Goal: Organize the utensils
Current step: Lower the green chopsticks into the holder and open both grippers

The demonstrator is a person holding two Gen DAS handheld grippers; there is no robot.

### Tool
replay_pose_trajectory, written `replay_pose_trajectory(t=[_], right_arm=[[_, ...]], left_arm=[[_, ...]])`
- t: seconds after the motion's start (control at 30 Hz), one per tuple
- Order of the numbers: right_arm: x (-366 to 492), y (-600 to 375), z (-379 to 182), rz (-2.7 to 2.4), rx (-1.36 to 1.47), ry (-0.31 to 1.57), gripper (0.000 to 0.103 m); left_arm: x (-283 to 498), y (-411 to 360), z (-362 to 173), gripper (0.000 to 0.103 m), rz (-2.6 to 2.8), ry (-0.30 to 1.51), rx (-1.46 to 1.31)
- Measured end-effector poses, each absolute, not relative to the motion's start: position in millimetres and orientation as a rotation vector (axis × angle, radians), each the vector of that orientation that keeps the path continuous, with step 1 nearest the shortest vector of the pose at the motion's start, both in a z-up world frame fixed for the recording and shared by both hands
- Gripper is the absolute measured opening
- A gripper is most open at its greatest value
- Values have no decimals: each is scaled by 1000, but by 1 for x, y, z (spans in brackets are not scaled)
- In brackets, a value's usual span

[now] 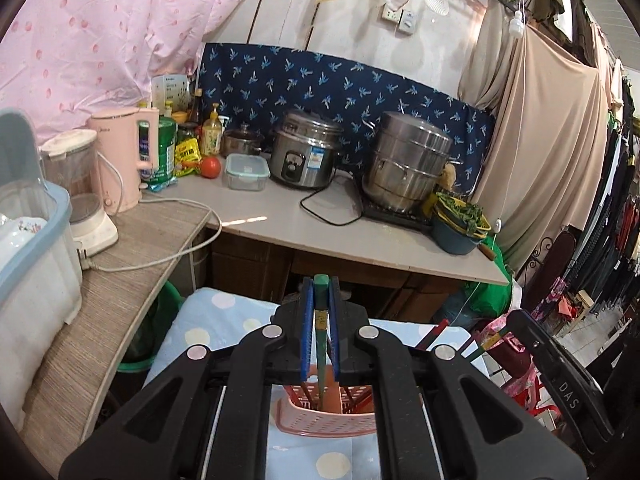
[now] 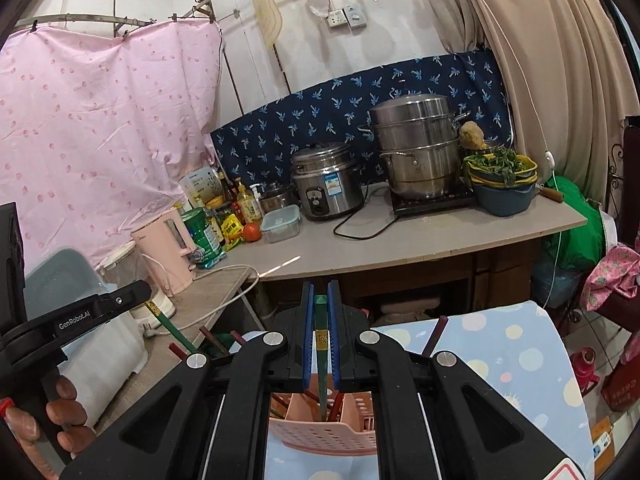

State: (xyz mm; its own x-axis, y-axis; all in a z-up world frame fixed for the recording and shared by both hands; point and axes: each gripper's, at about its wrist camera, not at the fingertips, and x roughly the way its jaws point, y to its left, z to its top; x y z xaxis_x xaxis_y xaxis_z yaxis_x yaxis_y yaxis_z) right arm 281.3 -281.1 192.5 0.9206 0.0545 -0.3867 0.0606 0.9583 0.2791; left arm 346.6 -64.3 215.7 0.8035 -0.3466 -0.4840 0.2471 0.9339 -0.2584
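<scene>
Jaws of both grippers clamped on slim green chopsticks (image 1: pixel 321 320) above perforated pink plastic basket (image 2: pixel 320 434).

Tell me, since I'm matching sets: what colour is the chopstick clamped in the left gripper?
Green chopstick with a gold band, clearest in the left wrist view.

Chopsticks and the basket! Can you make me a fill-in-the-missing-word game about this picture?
1. Each gripper is shut on a ______ chopstick.
2. Below the fingers stands a basket coloured ______.
3. On the counter, the round red tomato sits beside a clear ______ with a lid.
4. The kettle is coloured ______.

Missing words: green; pink; box; pink
</scene>
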Motion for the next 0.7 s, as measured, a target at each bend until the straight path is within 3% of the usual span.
replay_pose_trajectory(t=[0.3, 0.37, 0.4, 0.43, 0.6, 0.7], right_arm=[[286, -286, 168, -26, 296, 464, 8], [282, -287, 168, -37, 297, 456, 20], [280, -288, 169, -39, 301, 450, 24], [278, -288, 170, -41, 304, 444, 31], [265, -290, 174, -45, 298, 431, 41], [258, -290, 174, -41, 297, 434, 42]], left_arm=[[345, -70, 196, 8, -342, 588, -184], [341, -70, 195, 24, -335, 579, -176], [339, -71, 195, 40, -328, 572, -168], [336, -71, 195, 48, -316, 558, -161], [326, -72, 196, 51, -289, 551, -140], [321, -71, 197, 61, -282, 551, -136]])
